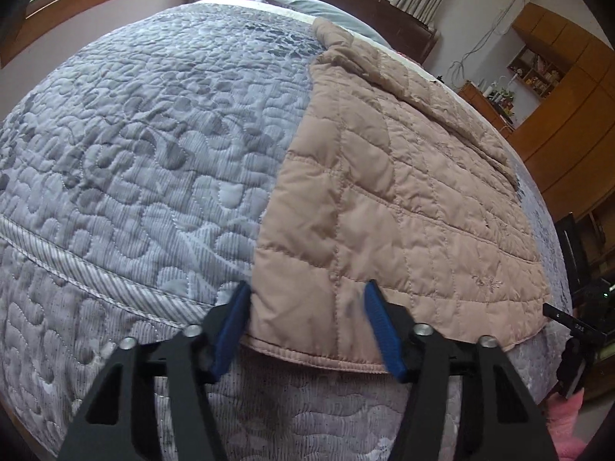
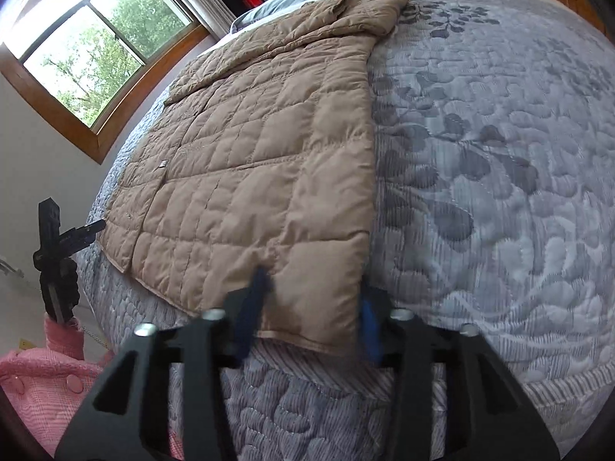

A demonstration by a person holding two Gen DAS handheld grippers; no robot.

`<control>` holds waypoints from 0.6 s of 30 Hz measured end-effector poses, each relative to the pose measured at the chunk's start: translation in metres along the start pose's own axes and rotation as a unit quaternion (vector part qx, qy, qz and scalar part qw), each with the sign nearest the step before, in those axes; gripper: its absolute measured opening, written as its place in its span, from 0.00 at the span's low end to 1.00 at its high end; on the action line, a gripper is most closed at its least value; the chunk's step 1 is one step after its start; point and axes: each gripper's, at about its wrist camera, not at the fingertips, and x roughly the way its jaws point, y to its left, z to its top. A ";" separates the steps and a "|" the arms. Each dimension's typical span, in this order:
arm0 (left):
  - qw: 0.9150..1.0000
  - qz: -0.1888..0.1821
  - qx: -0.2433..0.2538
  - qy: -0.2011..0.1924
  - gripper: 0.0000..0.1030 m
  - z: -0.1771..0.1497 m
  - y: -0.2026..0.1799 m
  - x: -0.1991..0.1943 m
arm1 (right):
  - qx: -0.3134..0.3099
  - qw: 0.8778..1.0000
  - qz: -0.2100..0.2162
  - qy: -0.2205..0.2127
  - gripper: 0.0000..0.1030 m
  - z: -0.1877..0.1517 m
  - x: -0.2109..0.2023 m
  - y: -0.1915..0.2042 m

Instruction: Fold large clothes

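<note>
A tan quilted jacket [image 1: 388, 199] lies flat on the bed, its hem at the near edge. It also shows in the right wrist view [image 2: 261, 161]. My left gripper [image 1: 307, 292] is open, its blue fingers [image 1: 230, 326] astride the hem's left corner. My right gripper [image 2: 311, 288] is open, its blue fingers [image 2: 251, 307] astride the hem's right corner. Neither holds the fabric. The right gripper also shows at the far right of the left wrist view [image 1: 576, 326], and the left gripper at the left of the right wrist view [image 2: 57, 246].
The bed wears a grey-blue quilted bedspread [image 1: 134, 134] with a leaf pattern. A grey pillow [image 1: 307, 5] and dark headboard [image 1: 365, 4] are at the far end. Wooden cabinets [image 1: 569, 88] stand right. A window [image 2: 96, 46] is on the left wall. Pink cloth [image 2: 42, 380] is by the bed's near corner.
</note>
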 end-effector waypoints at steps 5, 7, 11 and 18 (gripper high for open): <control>0.999 -0.040 -0.033 -0.003 0.14 -0.001 0.010 -0.004 | -0.020 1.000 0.000 -0.010 0.11 0.000 -0.008 0.009; 0.999 -0.040 -0.033 -0.012 0.13 -0.003 0.009 -0.010 | -0.031 0.999 0.001 -0.017 0.11 -0.003 -0.015 0.013; 0.999 -0.045 -0.015 -0.025 0.13 -0.012 0.006 -0.039 | -0.058 0.998 0.010 -0.026 0.11 -0.016 -0.032 0.019; 1.000 -0.007 0.030 0.006 0.14 -0.031 0.002 -0.036 | -0.046 0.999 -0.008 0.003 0.11 -0.037 -0.012 0.010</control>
